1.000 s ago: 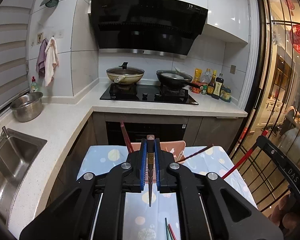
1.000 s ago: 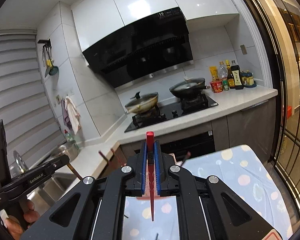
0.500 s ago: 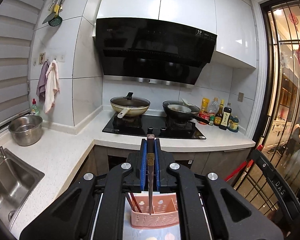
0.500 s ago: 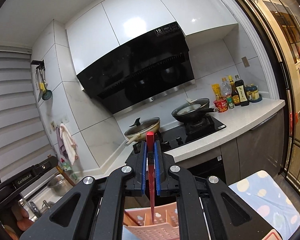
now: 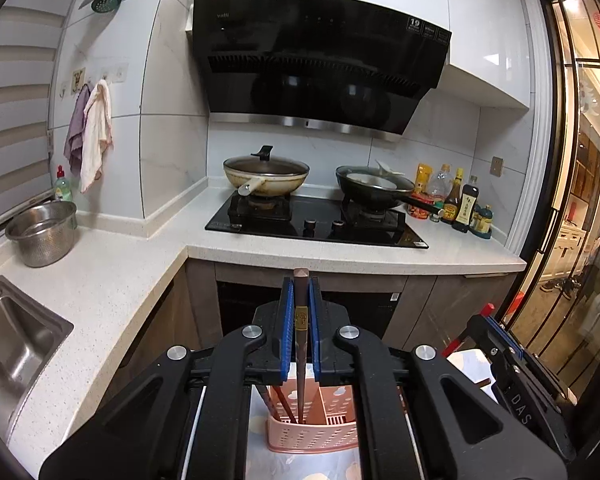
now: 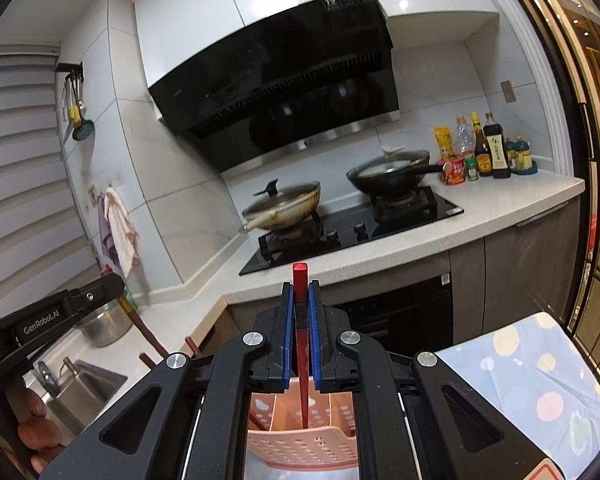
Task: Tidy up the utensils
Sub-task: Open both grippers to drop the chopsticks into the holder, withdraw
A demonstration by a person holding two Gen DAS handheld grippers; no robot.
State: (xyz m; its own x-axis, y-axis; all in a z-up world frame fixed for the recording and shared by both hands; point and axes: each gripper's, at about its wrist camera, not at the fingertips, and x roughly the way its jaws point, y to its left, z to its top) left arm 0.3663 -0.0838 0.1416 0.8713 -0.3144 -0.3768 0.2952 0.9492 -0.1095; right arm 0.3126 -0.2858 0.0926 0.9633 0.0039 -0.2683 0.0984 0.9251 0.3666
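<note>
Left gripper [image 5: 300, 332]: I pinch 1 brown chopstick [image 5: 300, 360], tip inside the pink utensil basket [image 5: 312, 436], bottom centre. Right gripper [image 6: 300, 332]: I pinch 1 red chopstick [image 6: 302, 360], tip in the basket's middle compartment.

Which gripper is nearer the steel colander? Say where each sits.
Left. The left gripper is over the pink holder, on the side toward the steel colander; the right gripper is beside it, farther away.

Two claws [image 5: 300, 332] [image 6: 300, 332], two held chopsticks [image 5: 300, 344] [image 6: 302, 344], one pink basket [image 6: 300, 446], two pans [image 5: 266, 172] [image 5: 374, 188]
</note>
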